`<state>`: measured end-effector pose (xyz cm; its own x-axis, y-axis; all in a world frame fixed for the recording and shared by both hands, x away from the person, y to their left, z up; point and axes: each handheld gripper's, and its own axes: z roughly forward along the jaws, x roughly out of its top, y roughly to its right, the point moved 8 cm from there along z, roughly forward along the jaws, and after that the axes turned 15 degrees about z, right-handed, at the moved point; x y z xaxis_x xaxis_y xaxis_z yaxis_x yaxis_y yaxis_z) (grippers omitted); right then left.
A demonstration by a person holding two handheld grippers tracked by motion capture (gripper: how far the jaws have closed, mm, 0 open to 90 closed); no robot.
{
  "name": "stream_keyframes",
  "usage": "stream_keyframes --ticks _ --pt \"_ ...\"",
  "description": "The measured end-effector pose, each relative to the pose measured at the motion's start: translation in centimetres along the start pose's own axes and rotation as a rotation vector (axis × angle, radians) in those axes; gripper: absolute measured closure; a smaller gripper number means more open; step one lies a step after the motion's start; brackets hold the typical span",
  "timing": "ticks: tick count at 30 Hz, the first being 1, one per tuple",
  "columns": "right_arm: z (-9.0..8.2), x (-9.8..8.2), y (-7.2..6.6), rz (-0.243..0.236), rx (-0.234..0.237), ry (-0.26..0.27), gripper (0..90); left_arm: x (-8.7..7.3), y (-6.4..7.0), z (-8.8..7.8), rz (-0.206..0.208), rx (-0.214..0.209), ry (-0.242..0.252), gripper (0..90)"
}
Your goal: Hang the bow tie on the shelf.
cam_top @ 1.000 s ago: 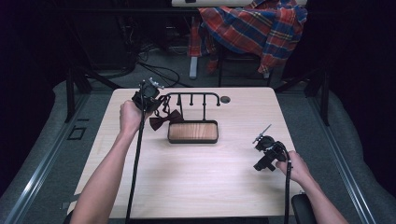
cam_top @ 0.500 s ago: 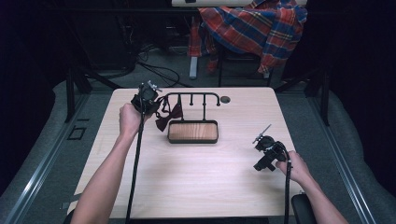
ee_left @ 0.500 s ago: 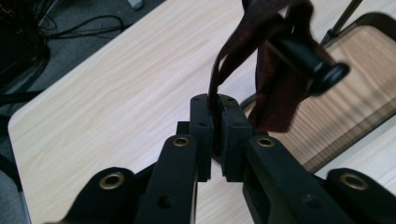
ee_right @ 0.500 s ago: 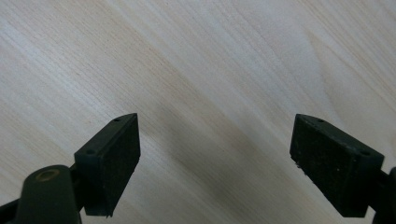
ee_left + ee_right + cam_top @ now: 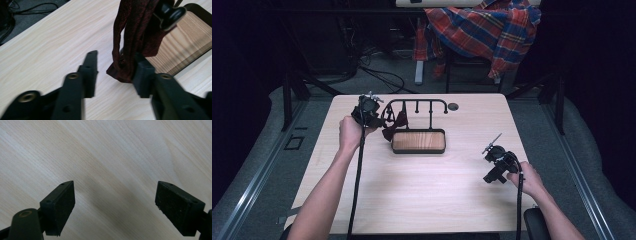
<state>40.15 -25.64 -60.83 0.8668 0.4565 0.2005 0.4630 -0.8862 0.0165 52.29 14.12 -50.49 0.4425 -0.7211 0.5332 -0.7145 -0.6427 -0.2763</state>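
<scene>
Two hand-held grippers are seen above the pale wooden worktop (image 5: pixel 422 185). At upper left of the high view, the left gripper (image 5: pixel 115 72) is held beside the black metal rack with a wooden base (image 5: pixel 418 141), presumably so the dark red patterned bow tie (image 5: pixel 132 42) hanging from a peg can be reached. Its jaws are apart; the tie's lower edge touches the right-hand jaw, unclamped. The right gripper (image 5: pixel 115 205), jaws wide apart, is held idle at lower right, over bare worktop.
</scene>
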Motion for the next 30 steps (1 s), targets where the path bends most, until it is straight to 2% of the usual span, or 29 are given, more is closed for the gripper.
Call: stream_keyframes --ticks 3,5,7,8,10,12,14,15,17,19,21,25,29,30 --pt "-0.1 0.2 -0.1 0.007 0.010 0.018 15.8 0.1 0.0 0.0 -0.008 -0.014 0.000 45.8" --pt "-0.2 0.2 -0.2 0.011 0.005 0.030 16.9 0.1 0.2 -0.2 -0.018 -0.029 0.010 41.5" --pt "-0.6 0.3 -0.1 0.006 0.005 0.038 14.7 0.0 0.1 -0.4 -0.008 -0.016 0.004 37.2" --pt "-0.5 0.4 -0.1 0.026 0.013 0.060 15.5 0.0 0.0 -0.5 -0.022 -0.014 0.013 34.9" --pt "-0.7 0.3 0.2 0.011 0.005 0.028 16.7 -0.2 0.1 -0.5 -0.046 -0.031 0.030 32.0" --pt "-0.5 0.4 0.0 0.037 0.019 0.062 15.4 -0.4 0.0 -0.6 -0.036 -0.023 0.018 28.0" --pt "-0.6 0.4 0.1 0.029 0.014 0.055 16.0 -0.5 -0.1 -1.1 -0.053 -0.026 0.035 24.4" --pt "-0.6 0.4 0.0 0.042 0.032 0.065 16.0 -0.5 -0.2 -1.2 -0.056 -0.023 0.042 22.7" --pt "-0.6 0.5 -0.1 0.049 0.039 0.077 15.8 -0.7 -0.3 -1.3 -0.059 -0.026 0.041 20.0" --pt "-0.7 0.4 0.1 0.035 0.030 0.060 15.7 -0.8 -0.3 -1.5 -0.063 -0.026 0.039 16.9" --pt "-0.7 0.5 -0.1 0.040 0.039 0.065 15.7 -0.9 -0.2 -1.8 -0.071 -0.042 0.045 16.4" --pt "-0.8 0.5 -0.1 0.031 0.035 0.060 15.8 -1.1 -0.1 -2.6 -0.067 -0.043 0.052 15.2" --pt "-0.8 0.5 0.0 0.036 0.036 0.065 15.8 -1.4 0.3 -3.4 -0.057 -0.051 0.057 13.7" --pt "-0.7 0.5 -0.1 0.054 0.040 0.077 15.8 -1.6 0.4 -3.8 -0.056 -0.050 0.052 13.1"
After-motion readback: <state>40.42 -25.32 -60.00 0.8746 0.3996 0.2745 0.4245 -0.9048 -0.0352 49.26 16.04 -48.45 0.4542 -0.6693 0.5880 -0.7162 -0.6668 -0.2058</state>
